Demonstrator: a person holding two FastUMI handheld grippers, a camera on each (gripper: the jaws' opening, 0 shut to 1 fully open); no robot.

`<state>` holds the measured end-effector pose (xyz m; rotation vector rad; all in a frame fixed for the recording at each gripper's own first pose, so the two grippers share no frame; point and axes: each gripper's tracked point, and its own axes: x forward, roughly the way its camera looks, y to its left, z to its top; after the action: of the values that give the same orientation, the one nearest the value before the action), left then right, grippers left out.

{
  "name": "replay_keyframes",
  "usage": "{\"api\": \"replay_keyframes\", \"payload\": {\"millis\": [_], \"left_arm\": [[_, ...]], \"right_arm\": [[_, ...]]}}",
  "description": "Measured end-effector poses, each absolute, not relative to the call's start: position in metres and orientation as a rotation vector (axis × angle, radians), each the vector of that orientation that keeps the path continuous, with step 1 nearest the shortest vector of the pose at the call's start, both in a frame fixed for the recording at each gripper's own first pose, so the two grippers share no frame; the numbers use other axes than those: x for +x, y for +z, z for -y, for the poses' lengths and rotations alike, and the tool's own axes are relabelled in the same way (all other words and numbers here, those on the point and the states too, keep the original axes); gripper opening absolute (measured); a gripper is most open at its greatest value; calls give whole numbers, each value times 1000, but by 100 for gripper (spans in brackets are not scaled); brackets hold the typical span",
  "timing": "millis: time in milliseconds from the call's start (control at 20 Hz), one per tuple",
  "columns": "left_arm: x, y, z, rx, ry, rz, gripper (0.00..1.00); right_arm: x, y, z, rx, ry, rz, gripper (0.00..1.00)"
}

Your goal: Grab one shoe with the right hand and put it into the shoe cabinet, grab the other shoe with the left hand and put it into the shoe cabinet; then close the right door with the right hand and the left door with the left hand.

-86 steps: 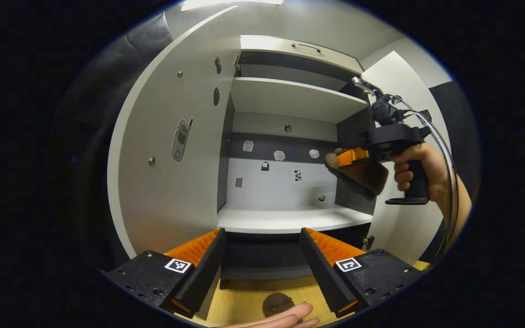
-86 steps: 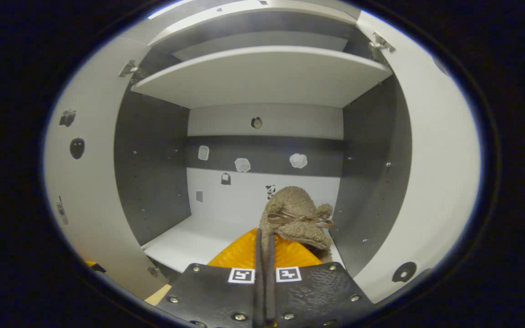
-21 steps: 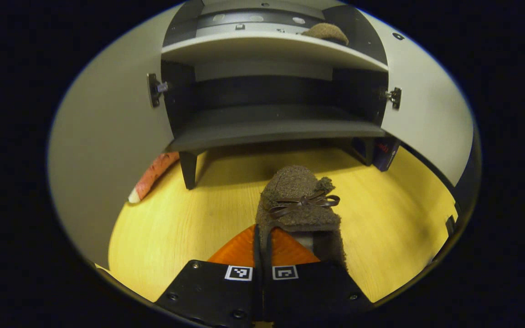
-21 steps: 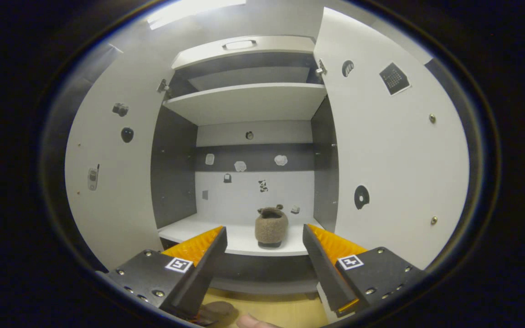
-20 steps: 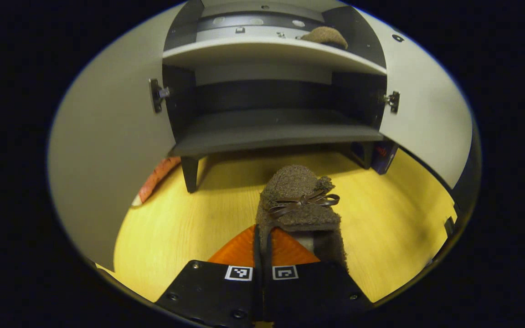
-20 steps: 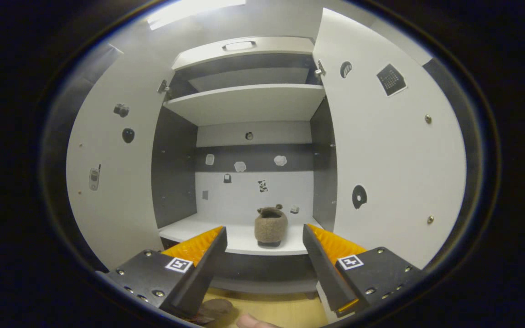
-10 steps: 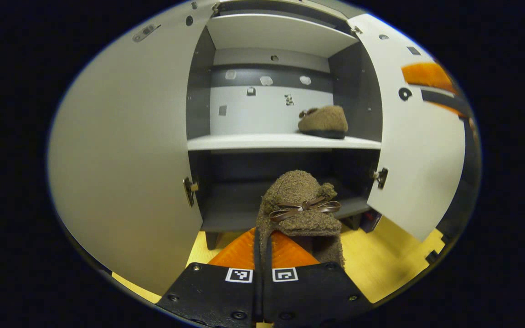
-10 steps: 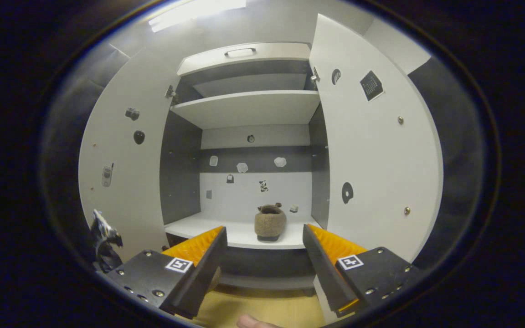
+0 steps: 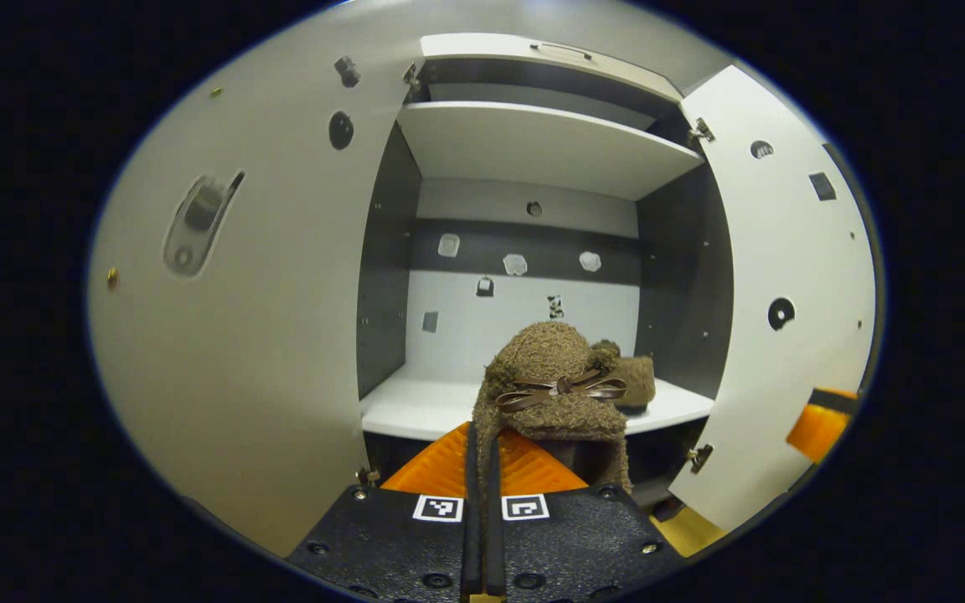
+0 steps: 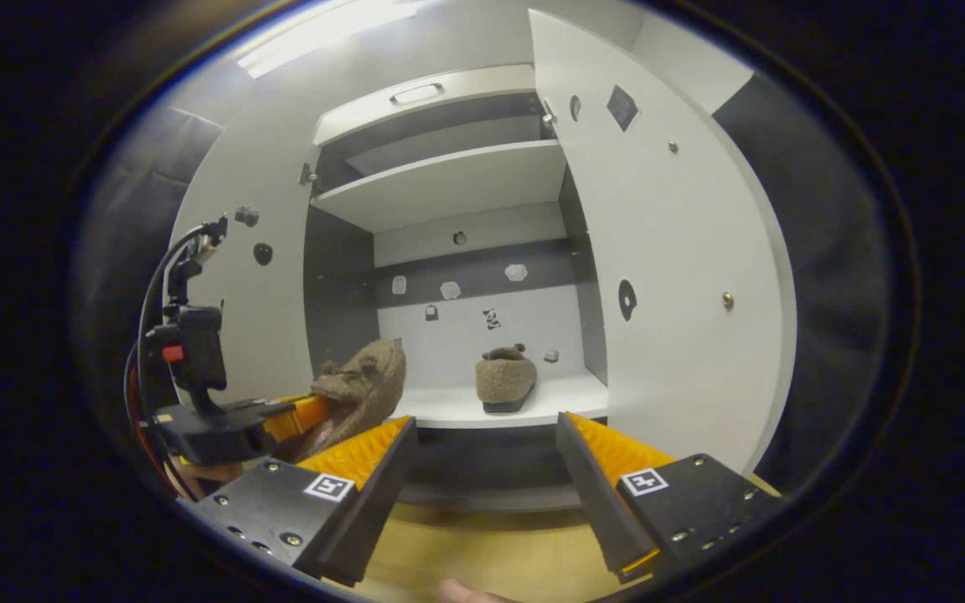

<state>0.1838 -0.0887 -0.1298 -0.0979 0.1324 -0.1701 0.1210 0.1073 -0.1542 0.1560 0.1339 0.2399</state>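
Our left tongs (image 9: pixel 482 469) are clamped together on a fuzzy brown slipper (image 9: pixel 554 385), both orange fingers pressed on the rim of its heel opening, so the toe points forward toward the open shoe cabinet (image 9: pixel 533 151). A thin brown bow (image 9: pixel 562 387) lies across its top. In the right gripper view we see these same tongs off to the left, carrying the slipper (image 10: pixel 361 389) in the air just in front of the lower shelf, with black cables looping up from the handle.

Our right tongs (image 10: pixel 487 456) stand wide apart with nothing between the fingers, aimed at the cabinet from a little way back.

The other slipper (image 10: pixel 506 377) sits on the white lower shelf (image 10: pixel 466 410), toward its right side, heel facing us. In the left gripper view it (image 9: pixel 635 381) peeks out just behind and to the right of the held one.

Both cabinet doors stand open: the left door (image 9: pixel 231 335) and the right door (image 10: pixel 667 268), pale grey, each with small stickers and brass screw heads. Inside, an upper shelf (image 9: pixel 541 146) spans the cabinet, the side walls are dark grey, and the back panel is white with a dark band and more small stickers. Below the cabinet runs a pale yellow wooden floor (image 10: pixel 482 544). A bright ceiling light (image 10: pixel 323 29) glows above.
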Motion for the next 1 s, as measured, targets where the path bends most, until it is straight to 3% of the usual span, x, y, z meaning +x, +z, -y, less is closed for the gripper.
{"api": "replay_keyframes", "payload": {"millis": [350,400,450,600,1000], "left_arm": [[254,-77,111,-123,-152,-46,3],[265,-75,117,-122,-158,-37,3],[275,-74,123,-126,-166,-29,3],[306,-85,122,-137,-124,-25,3],[359,-141,115,-196,-78,-80,6]], "right_arm": [[120,-148,-76,225,199,-93,99],[120,-150,-75,233,201,-92,96],[118,-150,-74,238,208,-93,100],[111,-146,-68,294,205,-80,96],[106,-142,-58,339,205,-47,100]]}}
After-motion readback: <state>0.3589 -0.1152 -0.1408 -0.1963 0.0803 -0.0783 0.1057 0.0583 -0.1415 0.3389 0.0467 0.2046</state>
